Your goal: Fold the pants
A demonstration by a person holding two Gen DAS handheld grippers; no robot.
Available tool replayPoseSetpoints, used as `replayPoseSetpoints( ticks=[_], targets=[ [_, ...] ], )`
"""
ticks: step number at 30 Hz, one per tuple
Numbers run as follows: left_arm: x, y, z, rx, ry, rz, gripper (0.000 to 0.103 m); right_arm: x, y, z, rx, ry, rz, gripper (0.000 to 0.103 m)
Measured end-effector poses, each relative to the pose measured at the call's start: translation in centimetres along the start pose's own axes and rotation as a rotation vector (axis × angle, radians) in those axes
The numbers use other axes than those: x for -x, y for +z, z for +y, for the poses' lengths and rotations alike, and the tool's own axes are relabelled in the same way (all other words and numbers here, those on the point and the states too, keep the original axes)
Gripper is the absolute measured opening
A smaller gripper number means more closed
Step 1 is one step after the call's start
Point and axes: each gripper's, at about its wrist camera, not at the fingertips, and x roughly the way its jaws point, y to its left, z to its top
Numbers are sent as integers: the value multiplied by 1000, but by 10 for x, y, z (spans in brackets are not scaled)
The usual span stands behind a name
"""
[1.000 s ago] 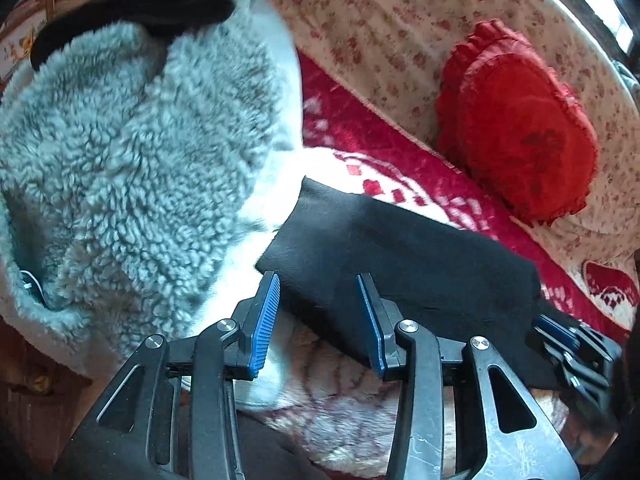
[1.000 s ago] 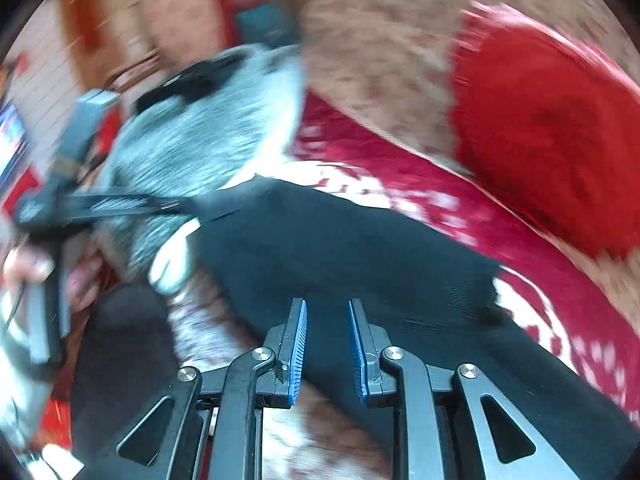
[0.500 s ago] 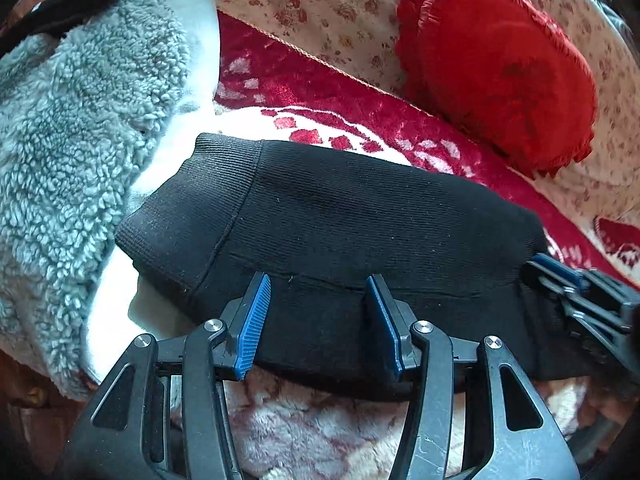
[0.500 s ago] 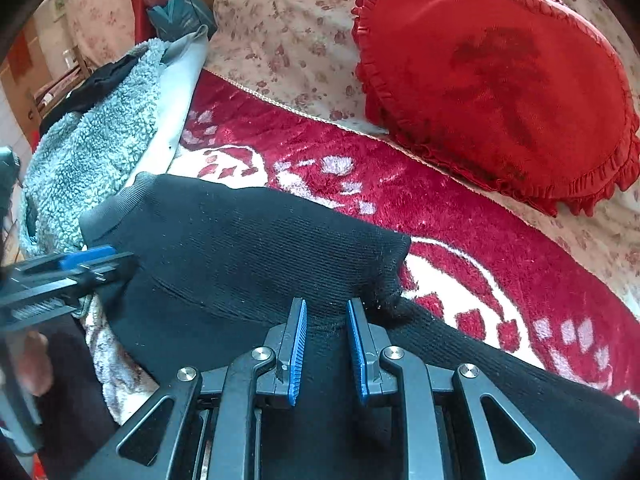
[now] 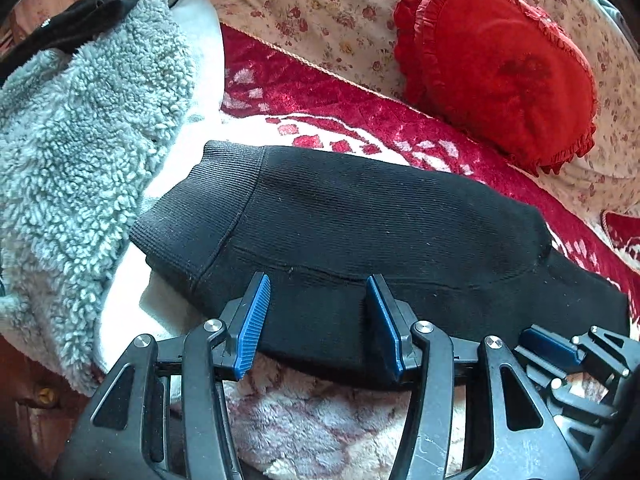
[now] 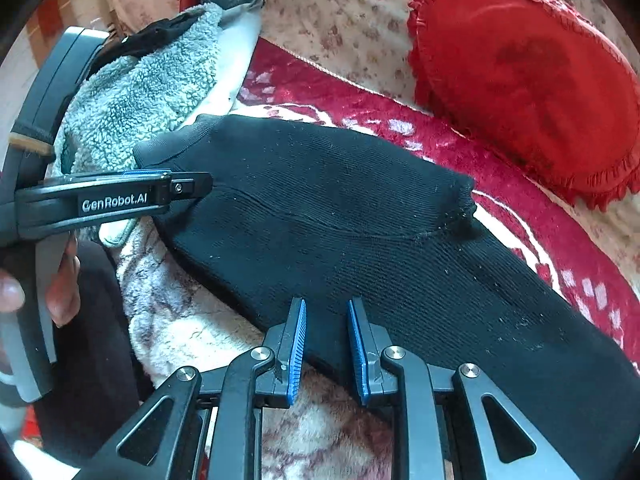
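The black knit pants [image 5: 360, 224] lie flat on the red and white blanket, waistband toward the left, legs running off to the right. They also show in the right wrist view [image 6: 360, 216]. My left gripper [image 5: 316, 320] is open, its blue pads over the near edge of the pants by the waistband. My right gripper [image 6: 326, 344] is open a little, jaws wider than before, with the near edge of the pants between them. The left gripper also shows from the side in the right wrist view [image 6: 184, 188].
A grey fleece garment [image 5: 80, 140] is piled at the left, touching the waistband. A red heart-shaped cushion [image 5: 500, 76] leans on the floral sofa back [image 5: 320, 12]. A pale fluffy blanket [image 5: 320, 420] lies under the near edge.
The pants were laid down flat on the blanket. My right gripper opened slightly and let the cloth go. Both grippers drew back a little toward the near edge.
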Motion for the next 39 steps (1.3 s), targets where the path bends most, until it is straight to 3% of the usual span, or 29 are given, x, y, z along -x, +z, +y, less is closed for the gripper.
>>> replayPoseSetpoints(
  ticks=[10, 19, 29, 32, 39],
  targets=[
    [26, -4, -31, -44, -38, -41, 50, 33, -16, -49, -140, -59, -31, 21],
    [26, -12, -81, -124, -83, -20, 50, 50, -39, -93, -245, -122, -32, 21],
    [25, -21, -120, -176, -150, 16, 50, 64, -52, -114, -299, -174, -46, 22],
    [26, -23, -128, -191, -164, 22, 63, 69, -56, -118, -300, -192, -53, 24],
    [23, -28, -141, -197, -202, 53, 64, 75, -65, -133, -333, -195, -51, 28]
  ],
)
